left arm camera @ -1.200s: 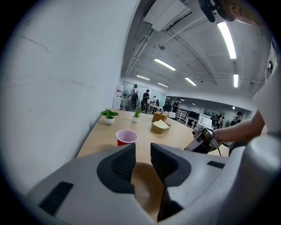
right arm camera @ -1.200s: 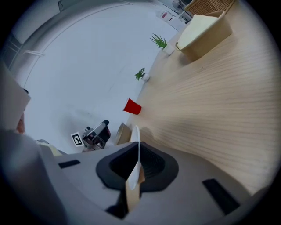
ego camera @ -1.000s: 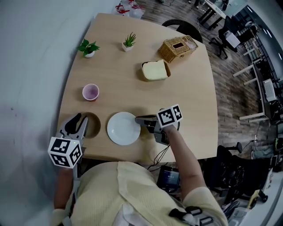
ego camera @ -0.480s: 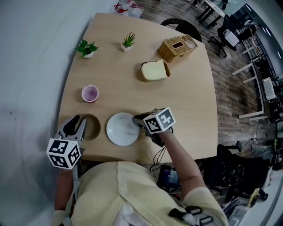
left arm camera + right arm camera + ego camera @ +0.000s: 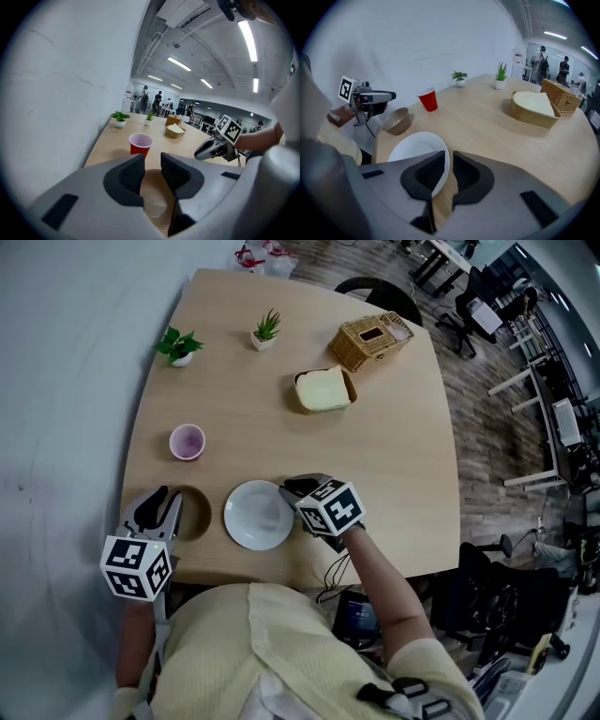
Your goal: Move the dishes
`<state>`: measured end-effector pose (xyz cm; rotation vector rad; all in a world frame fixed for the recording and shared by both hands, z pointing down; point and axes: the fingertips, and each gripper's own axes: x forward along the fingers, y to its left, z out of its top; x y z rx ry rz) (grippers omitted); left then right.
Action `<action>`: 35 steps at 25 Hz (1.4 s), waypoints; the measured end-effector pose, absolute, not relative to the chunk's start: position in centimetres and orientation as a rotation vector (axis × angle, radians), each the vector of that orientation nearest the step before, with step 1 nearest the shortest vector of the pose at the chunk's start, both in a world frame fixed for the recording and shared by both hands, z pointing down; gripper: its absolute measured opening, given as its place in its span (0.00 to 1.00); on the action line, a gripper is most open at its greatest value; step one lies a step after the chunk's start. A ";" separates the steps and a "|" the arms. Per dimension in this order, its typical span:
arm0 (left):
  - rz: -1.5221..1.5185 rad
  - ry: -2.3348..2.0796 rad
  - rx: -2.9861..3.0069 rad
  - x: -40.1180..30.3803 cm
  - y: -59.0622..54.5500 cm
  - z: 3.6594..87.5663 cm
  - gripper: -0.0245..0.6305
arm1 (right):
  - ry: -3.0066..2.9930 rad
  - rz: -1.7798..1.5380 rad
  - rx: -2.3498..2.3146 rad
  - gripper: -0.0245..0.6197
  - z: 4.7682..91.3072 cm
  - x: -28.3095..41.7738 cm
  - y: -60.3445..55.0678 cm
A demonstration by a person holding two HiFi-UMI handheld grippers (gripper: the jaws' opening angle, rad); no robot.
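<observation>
Right gripper [image 5: 289, 489]: gripped the white plate [image 5: 253, 517] by its rim.
Left gripper [image 5: 157, 504]: jaws stood slightly parted over the brown bowl [image 5: 197, 514].

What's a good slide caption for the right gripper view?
Right gripper pinching the white plate by its rim; brown bowl and red cup beyond.

The white plate [image 5: 415, 147] loses its near rim between the fingers [image 5: 426, 176] of the right gripper [image 5: 449, 159]. Left of the plate, the left gripper [image 5: 169, 495] half covers the brown bowl [image 5: 199, 512]. Far beyond the plate, off the tabletop [image 5: 394, 456], red-and-white items [image 5: 261, 254] are cut by the top edge.
</observation>
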<state>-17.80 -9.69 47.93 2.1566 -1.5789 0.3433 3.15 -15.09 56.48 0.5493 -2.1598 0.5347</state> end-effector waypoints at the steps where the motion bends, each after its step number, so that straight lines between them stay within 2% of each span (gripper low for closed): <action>1: 0.343 -1.581 2.158 -17.9 -9.7 47.9 0.21 | -2.176 0.539 0.563 0.14 56.0 3.2 -15.2; 11: 0.373 -1.616 2.195 -18.4 -9.6 46.4 0.21 | -2.293 0.507 0.711 0.13 50.9 4.7 -15.1; 20: 0.366 -1.582 2.185 -17.8 -9.5 44.8 0.21 | -2.410 0.453 0.780 0.07 46.1 4.8 -14.3; 35: 0.389 -1.544 2.272 -15.8 -9.8 42.7 0.18 | -2.481 0.382 0.825 0.06 43.0 4.1 -13.4</action>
